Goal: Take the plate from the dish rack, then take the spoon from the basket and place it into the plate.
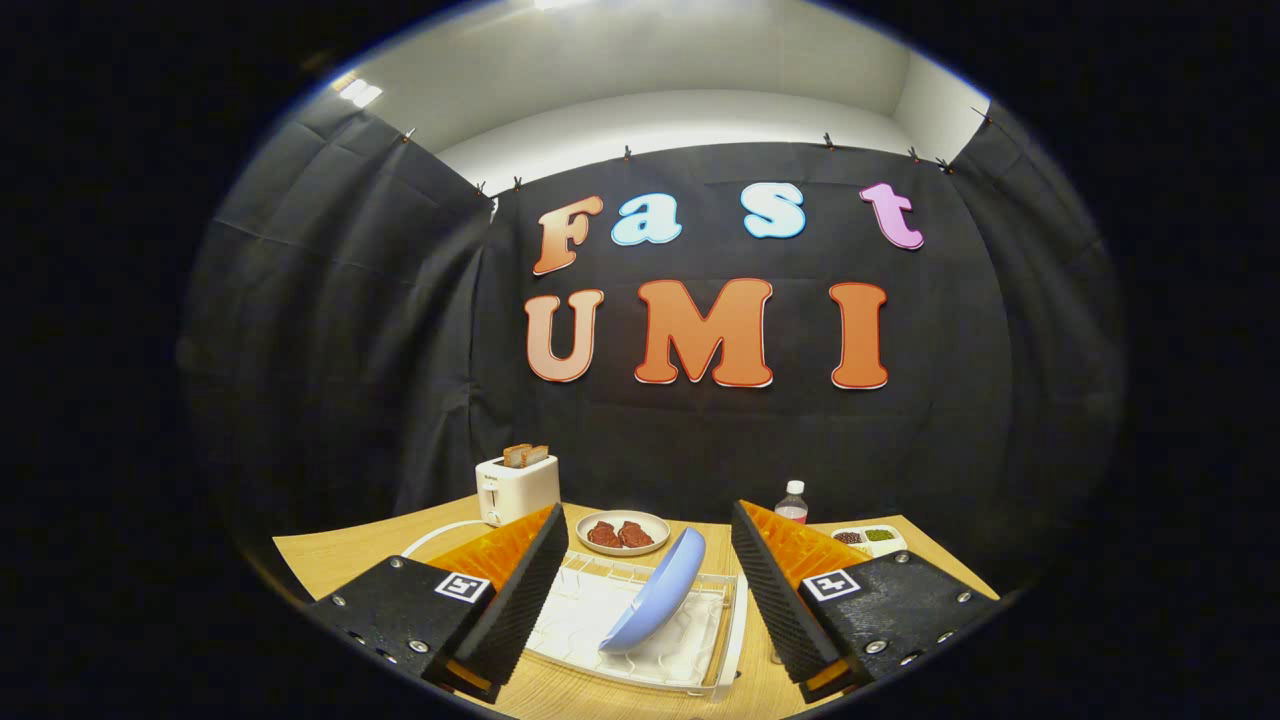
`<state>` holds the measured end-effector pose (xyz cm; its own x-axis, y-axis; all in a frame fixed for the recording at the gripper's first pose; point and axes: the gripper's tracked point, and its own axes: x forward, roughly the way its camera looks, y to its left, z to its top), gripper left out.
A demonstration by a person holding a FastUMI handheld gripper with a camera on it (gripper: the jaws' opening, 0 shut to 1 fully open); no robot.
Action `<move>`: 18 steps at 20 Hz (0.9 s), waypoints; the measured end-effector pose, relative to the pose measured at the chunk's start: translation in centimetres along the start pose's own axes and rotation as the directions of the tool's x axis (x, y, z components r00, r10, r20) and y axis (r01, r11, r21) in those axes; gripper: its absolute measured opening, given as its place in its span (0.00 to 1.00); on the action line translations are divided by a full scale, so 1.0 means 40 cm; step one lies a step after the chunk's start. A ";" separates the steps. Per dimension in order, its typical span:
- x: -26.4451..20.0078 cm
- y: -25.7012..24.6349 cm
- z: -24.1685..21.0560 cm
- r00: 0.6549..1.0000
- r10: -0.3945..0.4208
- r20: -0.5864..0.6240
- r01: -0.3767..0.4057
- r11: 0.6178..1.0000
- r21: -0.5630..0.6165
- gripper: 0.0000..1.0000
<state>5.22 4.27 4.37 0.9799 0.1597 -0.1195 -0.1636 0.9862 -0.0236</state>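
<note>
Wooden table (330, 552) bears a dish rack (640, 640) whose blue plate (655, 592) leans between the wide-open tool (648, 560) (gripping nothing).

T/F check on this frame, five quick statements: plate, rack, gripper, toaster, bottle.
1. The blue plate stands tilted in the white dish rack. True.
2. The gripper is shut on the plate. False: its fingers are spread wide, the plate between them untouched.
3. The toaster holds bread slices. True.
4. The small plate beyond the rack is bare. False: two reddish-brown pieces lie on it.
5. The bottle lies on its side. False: it stands upright.
</note>
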 end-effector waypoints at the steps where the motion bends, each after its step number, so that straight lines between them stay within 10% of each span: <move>1: 0.011 0.007 0.003 1.000 0.014 -0.016 -0.014 1.000 -0.001 0.98; 8: 0.091 0.010 -0.062 0.949 0.126 -0.289 -0.092 0.987 0.129 0.98; 12: 0.142 0.025 -0.139 0.864 0.205 -0.459 -0.095 0.963 0.253 0.97; 18: 0.234 -0.040 -0.238 0.786 0.090 -0.612 0.045 0.979 0.201 0.92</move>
<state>13.56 3.80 -6.16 0.6852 0.1878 -0.7037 -0.0933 0.9809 0.1708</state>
